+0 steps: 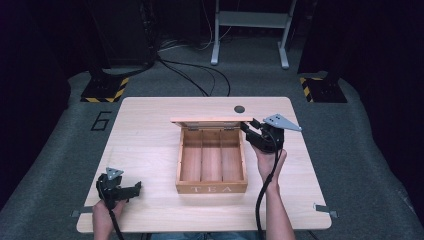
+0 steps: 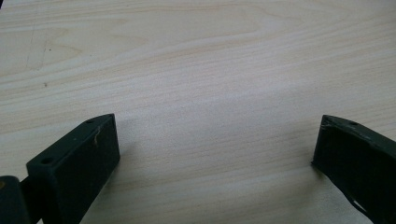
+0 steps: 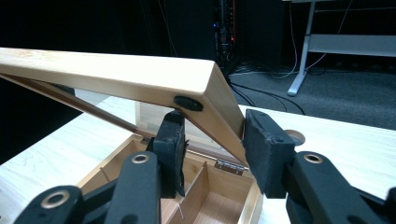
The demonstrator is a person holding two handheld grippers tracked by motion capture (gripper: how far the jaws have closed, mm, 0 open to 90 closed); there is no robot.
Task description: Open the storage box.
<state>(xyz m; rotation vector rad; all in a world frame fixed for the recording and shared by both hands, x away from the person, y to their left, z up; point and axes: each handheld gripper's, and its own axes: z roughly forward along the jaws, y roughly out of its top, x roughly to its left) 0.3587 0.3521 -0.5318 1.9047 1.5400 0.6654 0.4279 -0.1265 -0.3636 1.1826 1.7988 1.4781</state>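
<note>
The tea box lid (image 3: 116,74), pinched at its corner by the right tongs (image 3: 212,140), could slam down if that thin grip slips; left tongs (image 2: 210,154) rest spread on the surface (image 2: 210,56).

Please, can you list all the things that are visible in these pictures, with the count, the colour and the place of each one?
tea box: one, light wood, three empty compartments, "TEA" on the front wall, table middle.
lid: one, light wood, hinged at the box's far edge, raised; its right side edge sits between the right gripper's jaws.
table: one, pale wood, centre of the high view.
round hole: one, dark, far side of the table.
metal frame: one, grey, on the floor behind.
left gripper: one, black, near left corner, jaws wide apart over bare wood.
right gripper: one, black, at the lid's right edge.
forearms: two, entering from below.
</note>
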